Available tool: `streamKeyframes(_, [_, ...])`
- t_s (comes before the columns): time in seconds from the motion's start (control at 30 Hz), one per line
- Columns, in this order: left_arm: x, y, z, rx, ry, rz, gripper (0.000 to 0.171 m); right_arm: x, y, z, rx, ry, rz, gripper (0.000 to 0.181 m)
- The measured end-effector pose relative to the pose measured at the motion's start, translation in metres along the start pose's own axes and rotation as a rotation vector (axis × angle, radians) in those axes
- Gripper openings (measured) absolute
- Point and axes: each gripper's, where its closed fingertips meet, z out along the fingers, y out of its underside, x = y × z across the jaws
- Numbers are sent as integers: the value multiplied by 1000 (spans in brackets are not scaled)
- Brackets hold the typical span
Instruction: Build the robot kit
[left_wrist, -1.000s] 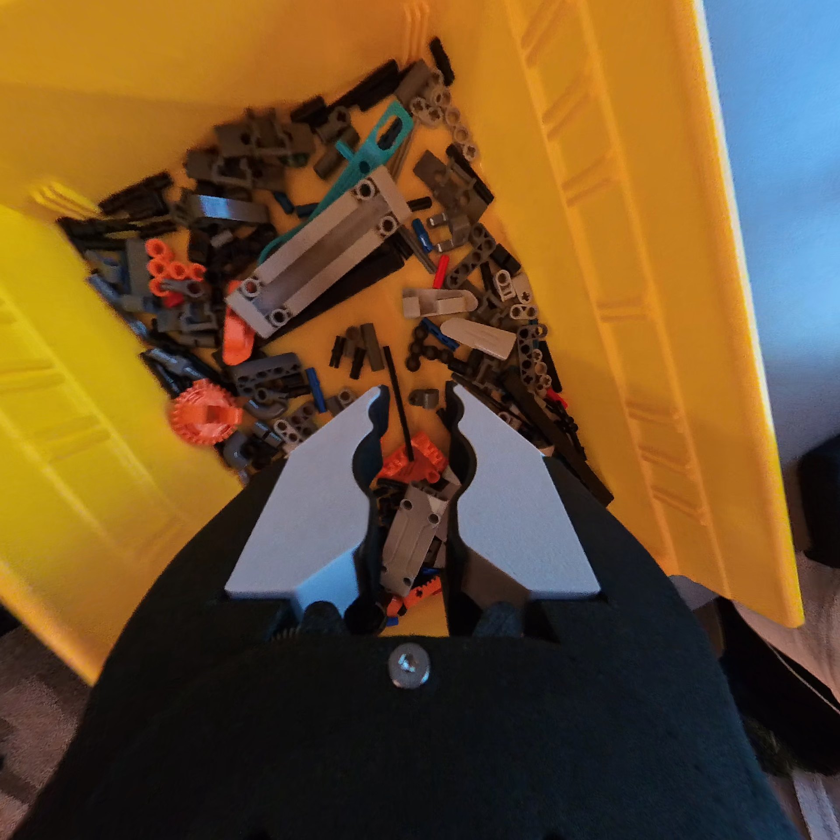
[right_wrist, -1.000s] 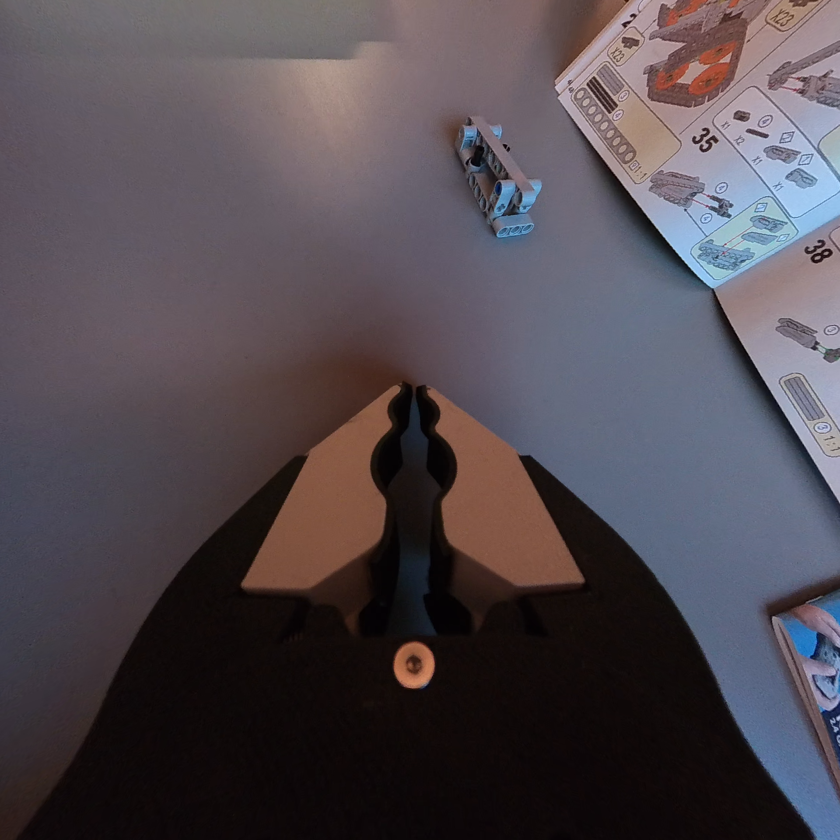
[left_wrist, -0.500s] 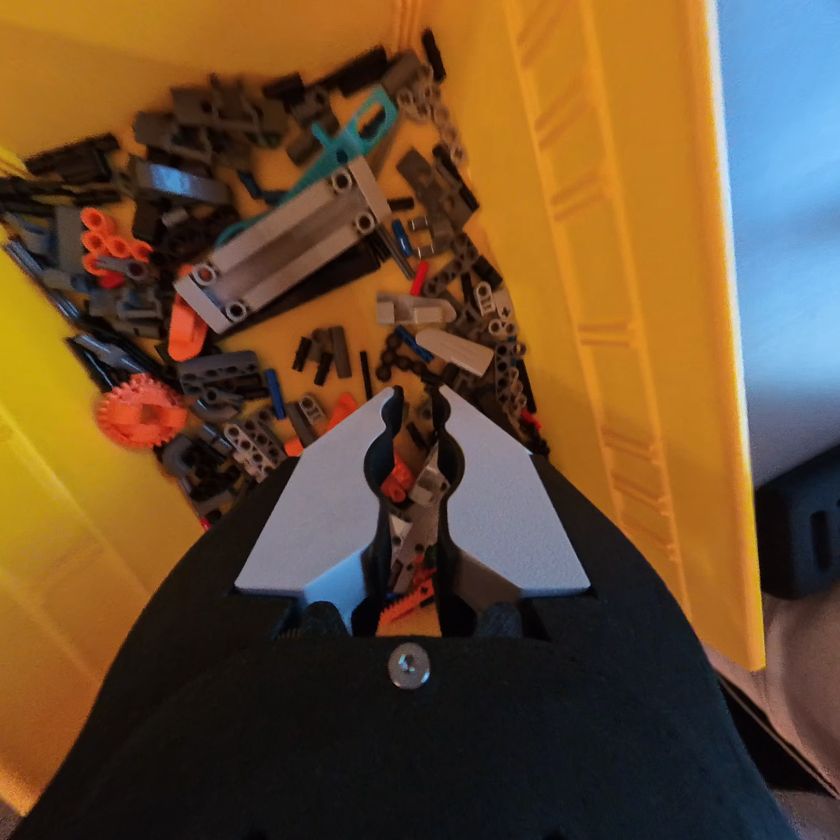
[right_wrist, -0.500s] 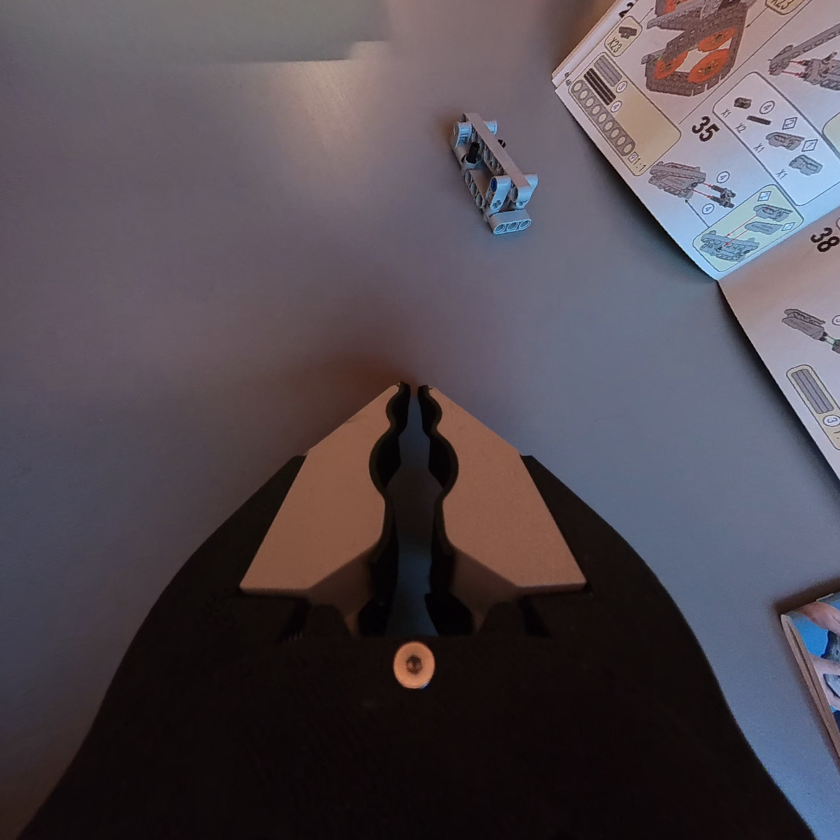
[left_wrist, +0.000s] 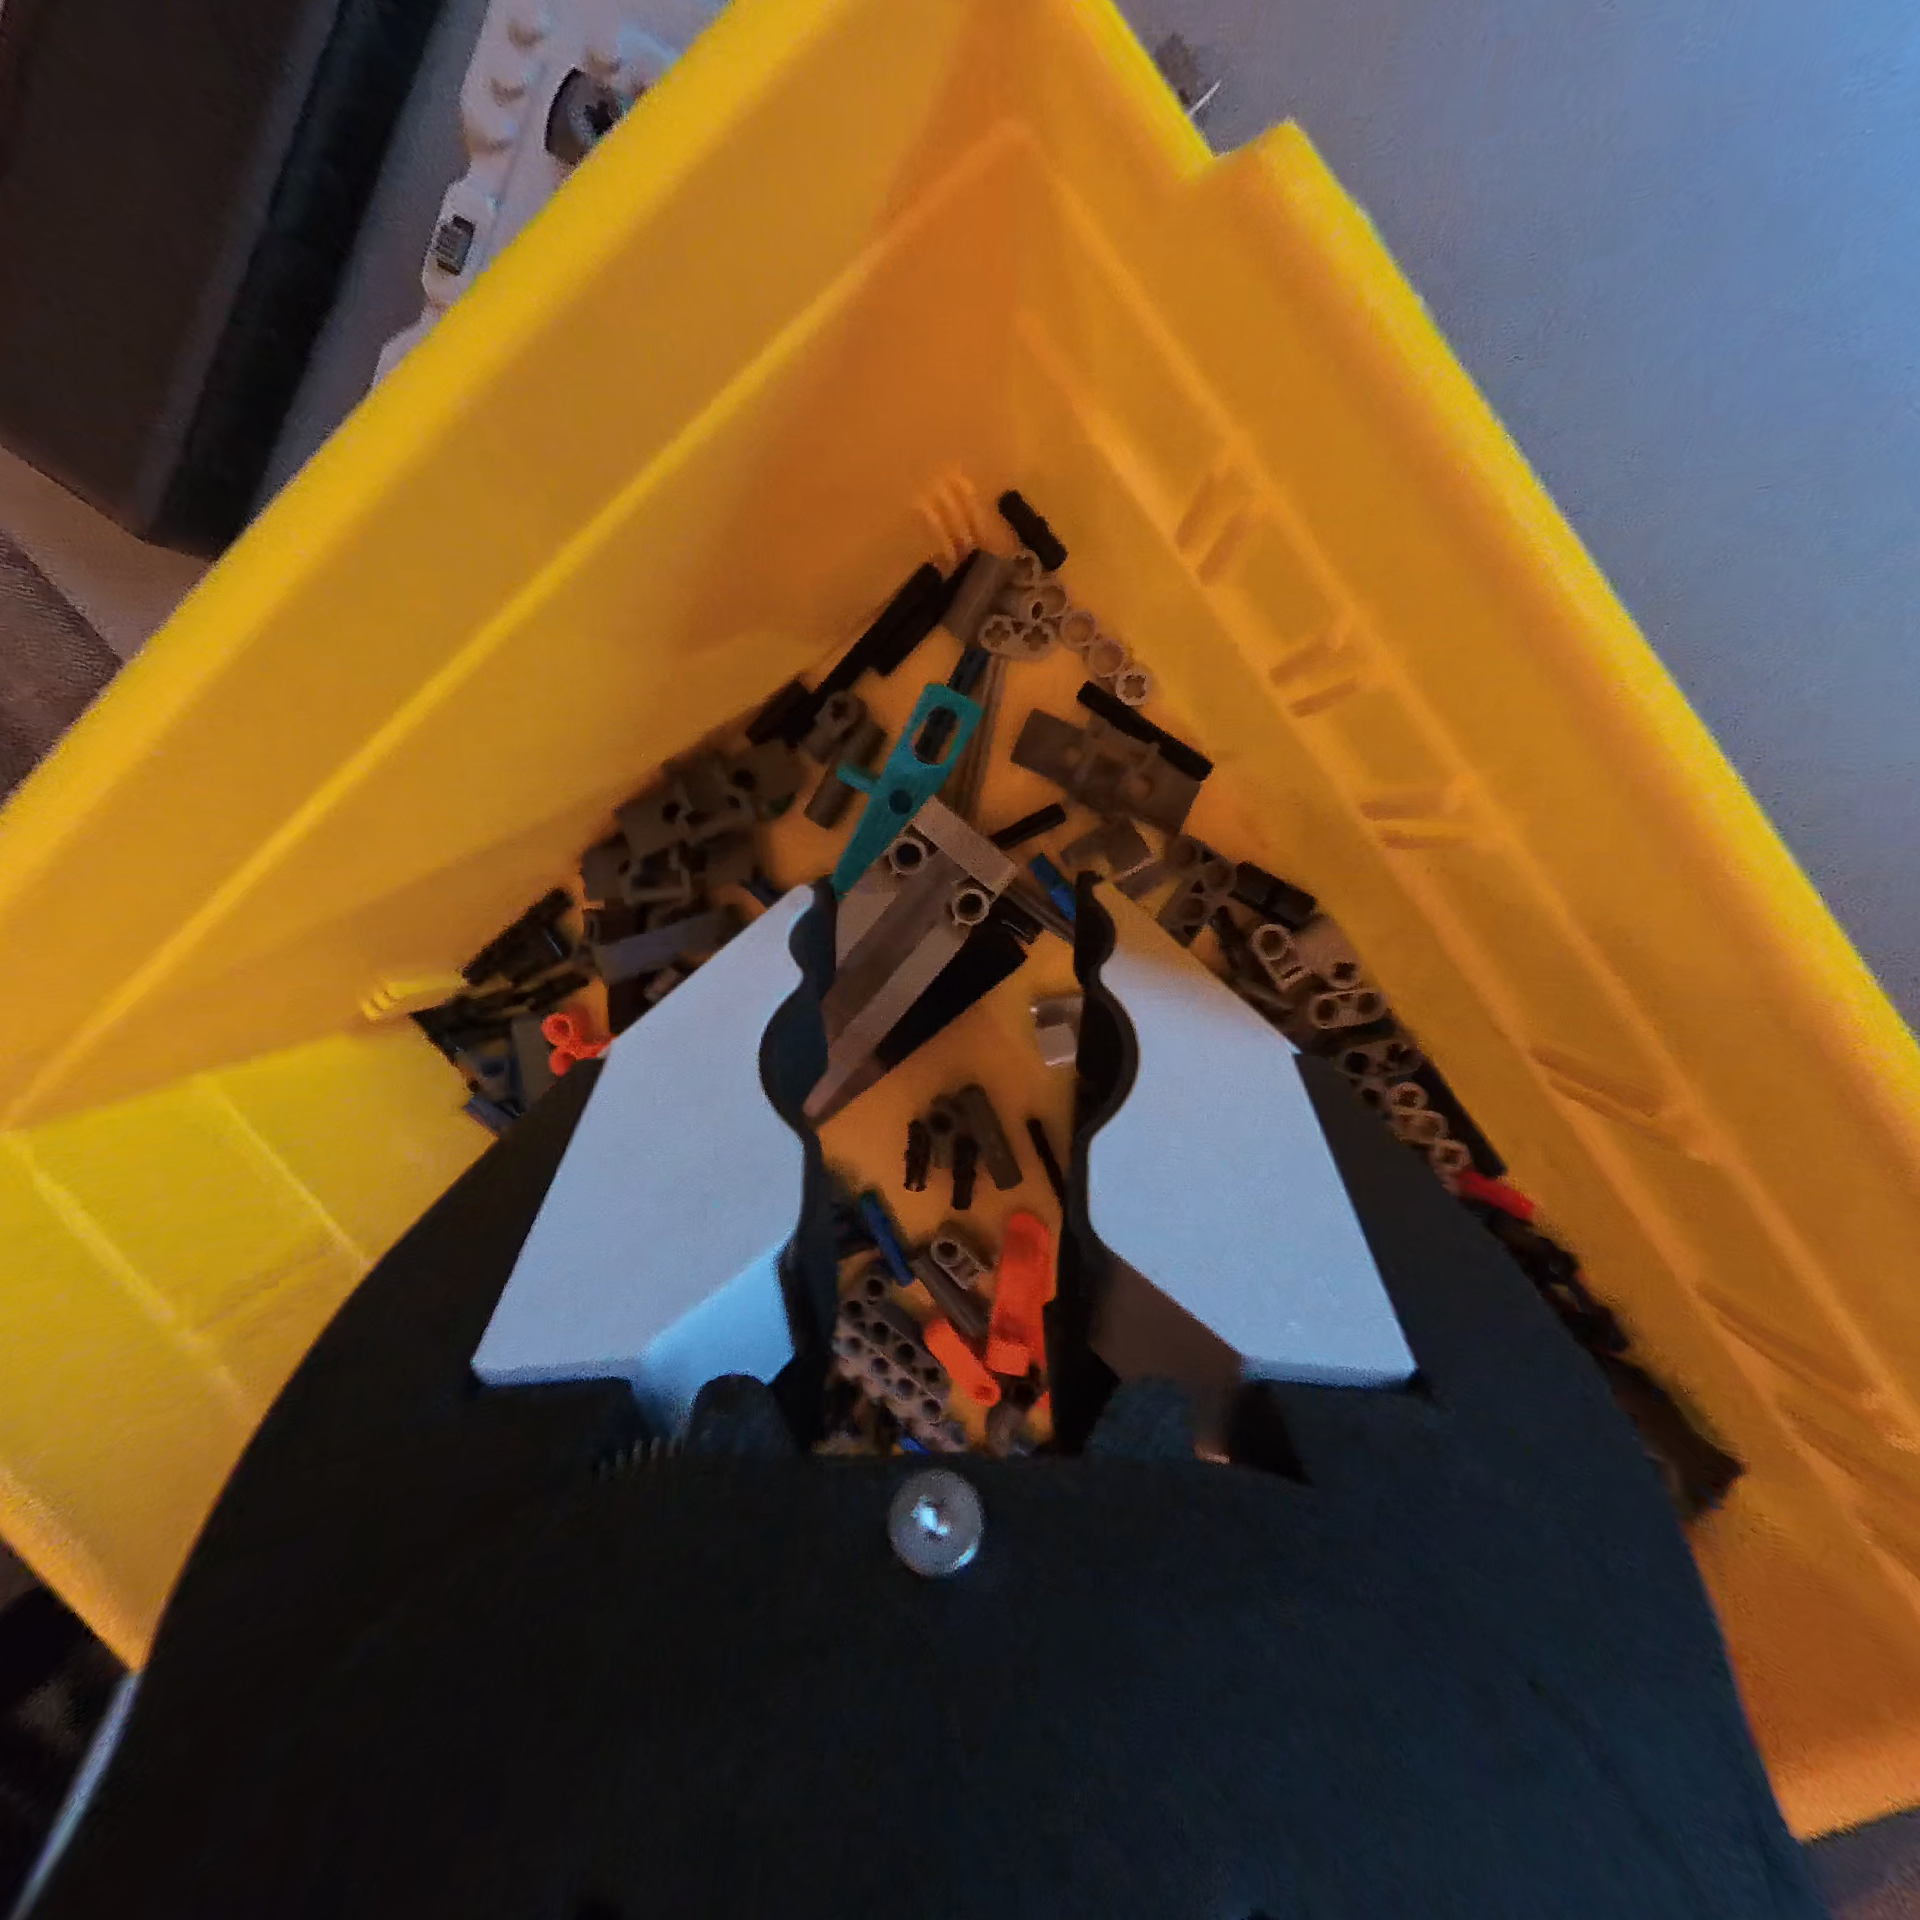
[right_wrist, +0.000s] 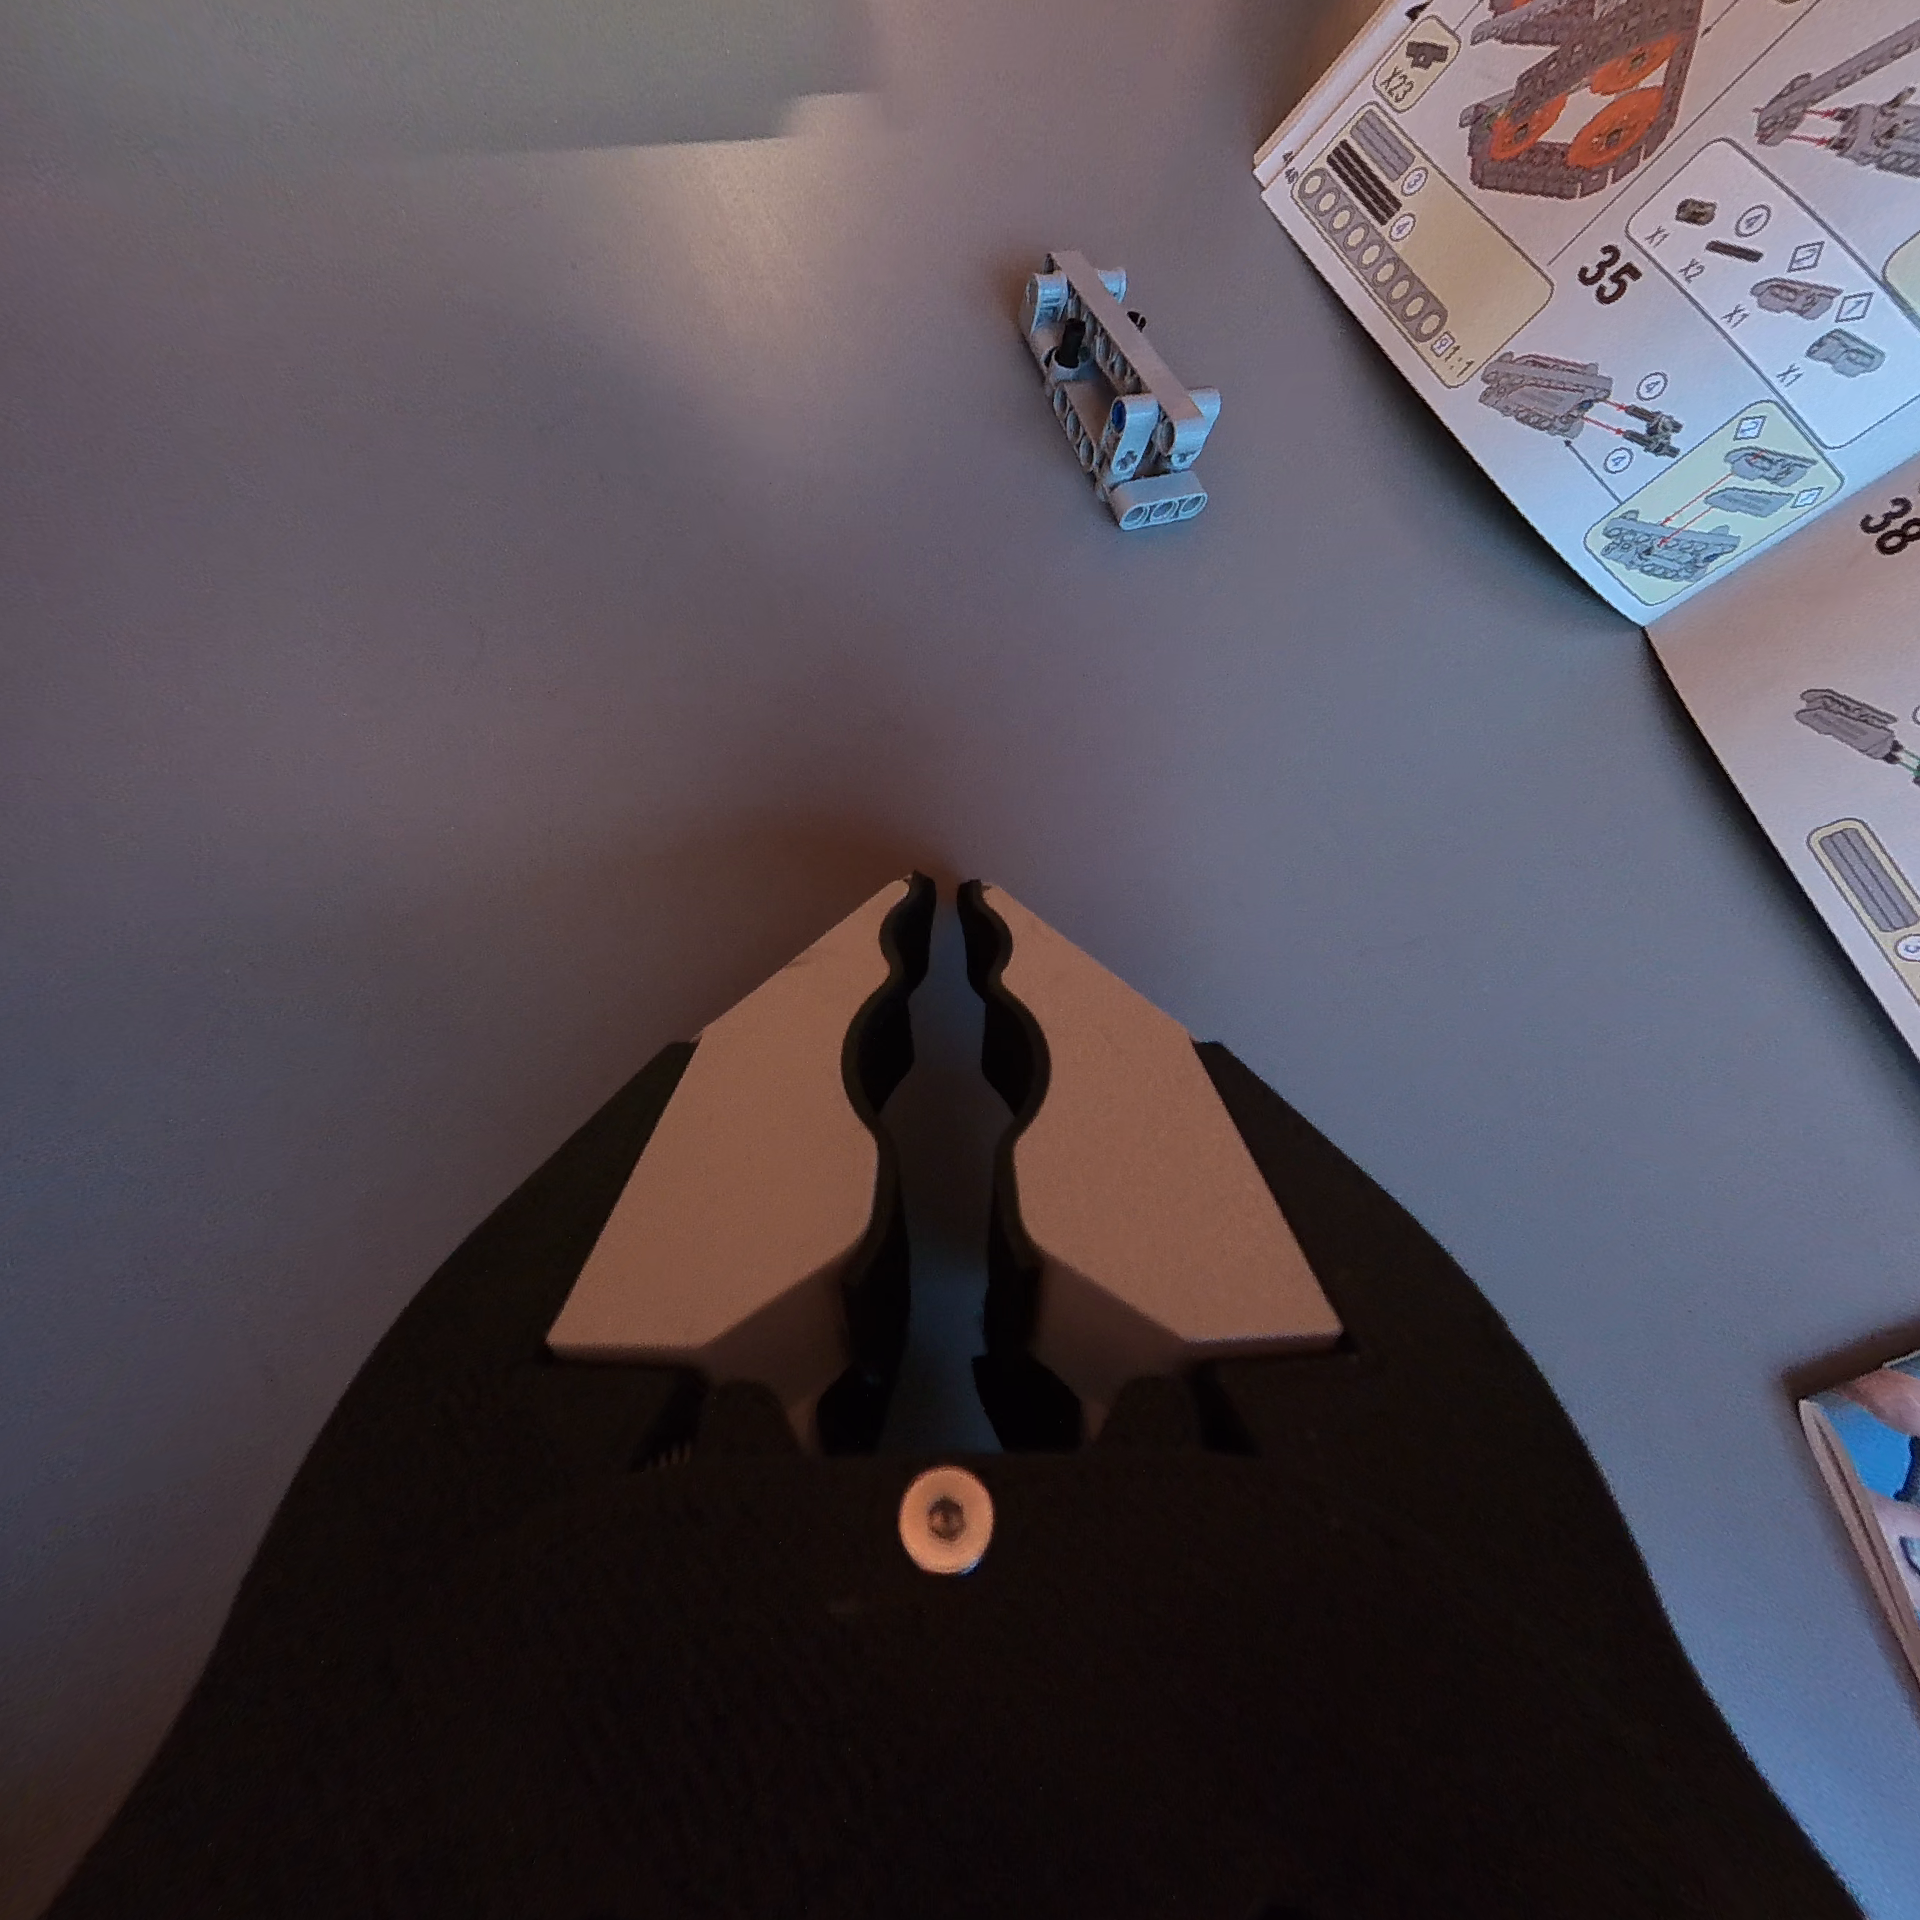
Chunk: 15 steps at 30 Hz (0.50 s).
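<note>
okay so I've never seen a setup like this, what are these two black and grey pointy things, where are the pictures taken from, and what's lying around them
They are two handheld grippers, each carrying a camera that looks along its two grey fingers. The left gripper is open and empty above a yellow bin of loose building-toy parts: grey and black beams, black pins, orange pieces and a teal piece. The right gripper is nearly closed, holding nothing, over a grey table. On the table ahead lies a small grey assembly of beams, apart from the gripper. An open instruction booklet lies to the right.
</note>
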Motion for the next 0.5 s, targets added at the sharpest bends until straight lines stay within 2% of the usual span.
streamKeyframes(0.1, [-14,10,10,-91,-68,56,45,0,0,0,0,-1,3,7])
streamKeyframes(0.17, [-15,6,10,-63,-44,19,33,0,0,0,0,1,1,7])
streamKeyframes(0.23, [-20,9,8,-59,-38,-47,30,0,0,0,0,2,0,7])
streamKeyframes(0.37, [-26,32,1,-118,-4,-237,29,0,0,0,-1,-3,8,7])
streamKeyframes(0.47, [-38,51,-6,-159,-71,-386,26,0,0,0,-1,-5,10,7])
streamKeyframes(0.5, [-39,49,-9,-139,-84,-392,35,0,0,0,-1,-5,10,7])
